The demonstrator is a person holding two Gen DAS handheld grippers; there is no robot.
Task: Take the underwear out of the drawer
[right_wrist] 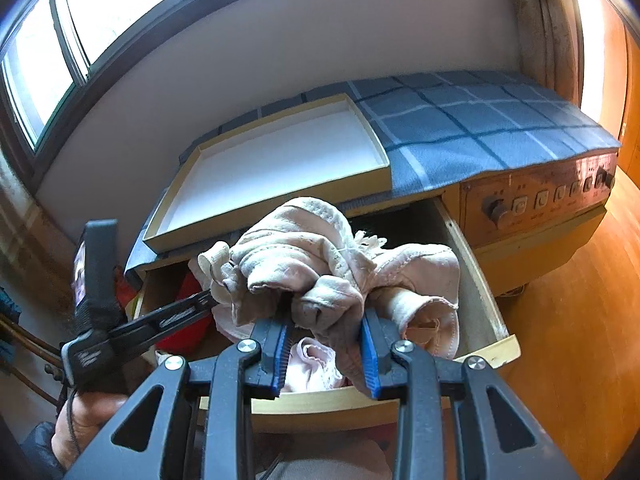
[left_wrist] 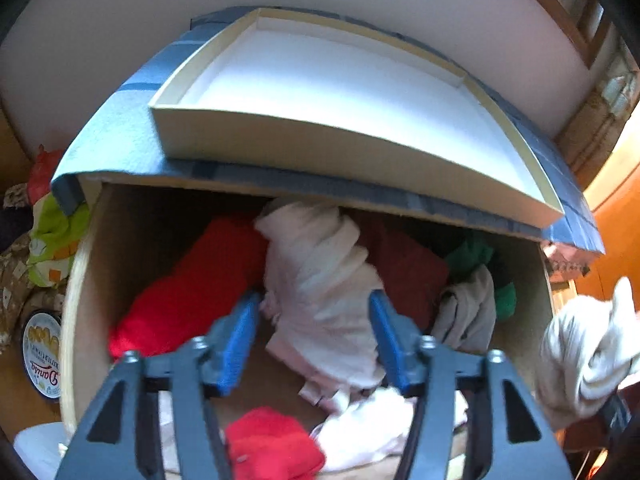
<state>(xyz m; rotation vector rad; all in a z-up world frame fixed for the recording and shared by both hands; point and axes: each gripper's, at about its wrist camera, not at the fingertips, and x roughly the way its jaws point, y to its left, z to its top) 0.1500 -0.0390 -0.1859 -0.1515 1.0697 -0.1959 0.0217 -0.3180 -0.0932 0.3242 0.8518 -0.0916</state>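
Our right gripper (right_wrist: 326, 350) has its jaws clamped on a bundle of pale underwear (right_wrist: 320, 264), lifted above the open drawer (right_wrist: 486, 300); our left gripper (left_wrist: 314, 340) hangs jaws apart and empty over the white garment (left_wrist: 320, 280) lying lengthwise, directly ahead

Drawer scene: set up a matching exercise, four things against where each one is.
Things:
1. pale underwear bundle
2. shallow box
3. red cloth
4. cookie tin

Places:
A. on the checked blue cloth
B. inside the open drawer
C. between the right gripper pads
D. outside the drawer, down beside its side wall

Pairs: 1-C, 2-A, 3-B, 4-D
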